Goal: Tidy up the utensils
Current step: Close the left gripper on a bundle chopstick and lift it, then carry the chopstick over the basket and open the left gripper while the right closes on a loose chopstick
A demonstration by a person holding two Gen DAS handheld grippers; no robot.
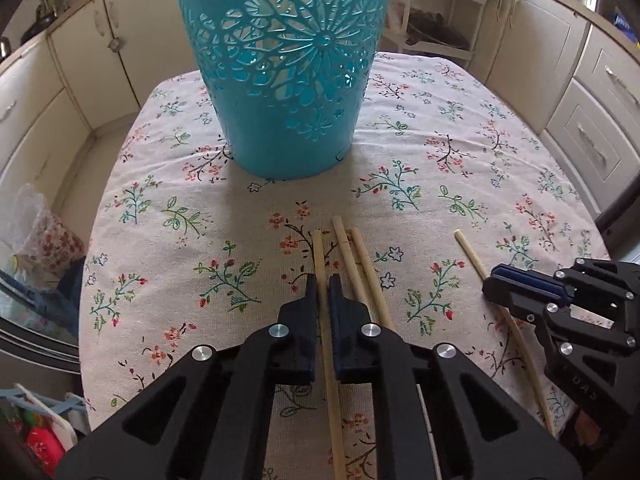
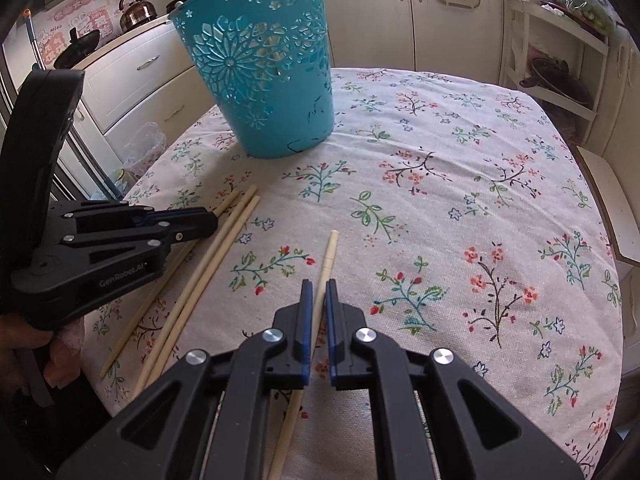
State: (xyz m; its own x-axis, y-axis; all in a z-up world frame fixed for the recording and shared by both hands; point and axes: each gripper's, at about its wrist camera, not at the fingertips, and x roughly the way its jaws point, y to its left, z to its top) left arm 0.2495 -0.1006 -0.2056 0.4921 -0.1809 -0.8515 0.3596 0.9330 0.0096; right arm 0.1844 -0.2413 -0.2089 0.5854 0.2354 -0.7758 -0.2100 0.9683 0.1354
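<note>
We've got both claws clamped down right now, each pinching one chopstick. The left gripper point(image 1: 323, 286) is closed on the leftmost chopstick point(image 1: 319, 252) of a loose bunch, and two loose chopsticks point(image 1: 352, 256) lie just beside it on its right, touching each other. The right gripper point(image 2: 319, 292) is clenched on the lone chopstick point(image 2: 330, 250), which sits well apart from the bunch.

What the next move hangs on, as we read it: the teal basket point(image 1: 280, 60) stands upright on the floral tablecloth point(image 1: 460, 168), straight ahead of the left claw and ahead and off to the left of the right one. So the left hand looks like the nearer one to the drop. Both held sticks run lengthwise along their claw's pointing direction, lying nearly flat on the cloth with the free ends aimed roughly toward the basket, so we'd guess each needs tipping upright before it clears that tall rim.

Writing: from the right wrist view the left tool's body reads "GenRobot.AI" point(image 2: 122, 271). From the left wrist view the right tool shows letters that look like "DAS", partly cut off. There are pink stickers with characters on the far wall, too small for us to read.
</note>
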